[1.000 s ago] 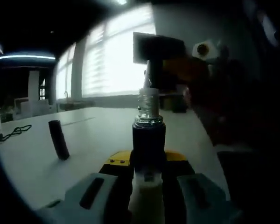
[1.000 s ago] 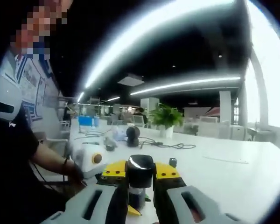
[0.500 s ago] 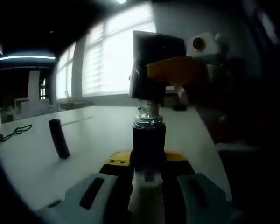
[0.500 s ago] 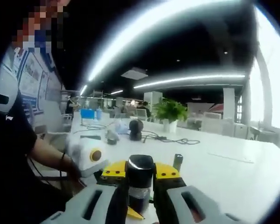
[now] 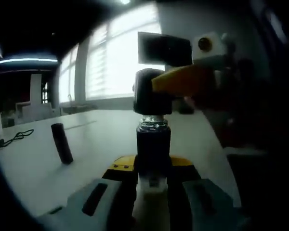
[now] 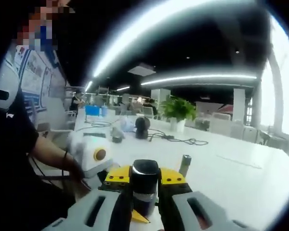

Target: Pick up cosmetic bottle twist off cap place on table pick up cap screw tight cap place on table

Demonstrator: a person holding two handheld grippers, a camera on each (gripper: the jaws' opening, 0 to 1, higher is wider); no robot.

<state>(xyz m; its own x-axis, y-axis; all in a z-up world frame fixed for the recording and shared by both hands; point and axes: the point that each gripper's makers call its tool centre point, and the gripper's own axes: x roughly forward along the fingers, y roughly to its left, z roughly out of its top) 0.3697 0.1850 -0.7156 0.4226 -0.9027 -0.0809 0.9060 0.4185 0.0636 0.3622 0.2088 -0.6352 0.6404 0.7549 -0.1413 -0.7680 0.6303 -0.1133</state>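
My left gripper point(image 5: 153, 168) is shut on the black cosmetic bottle point(image 5: 153, 147), which stands upright between its jaws above the white table point(image 5: 101, 139). The black cap point(image 5: 151, 98) sits over the bottle's nozzle, and a band of the silver threaded neck point(image 5: 153, 123) still shows beneath it. My right gripper point(image 5: 183, 80) reaches in from the right and pinches the cap. In the right gripper view that gripper point(image 6: 144, 182) is shut on the cap point(image 6: 144, 176), with the bottle's silver neck point(image 6: 144, 197) just below.
A separate dark cylinder point(image 5: 61, 143) stands upright on the table to the left, seen also as a small cylinder point(image 6: 184, 165) in the right gripper view. A person's arm point(image 6: 48, 154) holds the left gripper point(image 6: 94, 156). A potted plant point(image 6: 178, 110) and cables point(image 6: 183, 140) lie farther off.
My right gripper has brought the cap down over the bottle's nozzle and threads. The bottle has stayed still in my left gripper.
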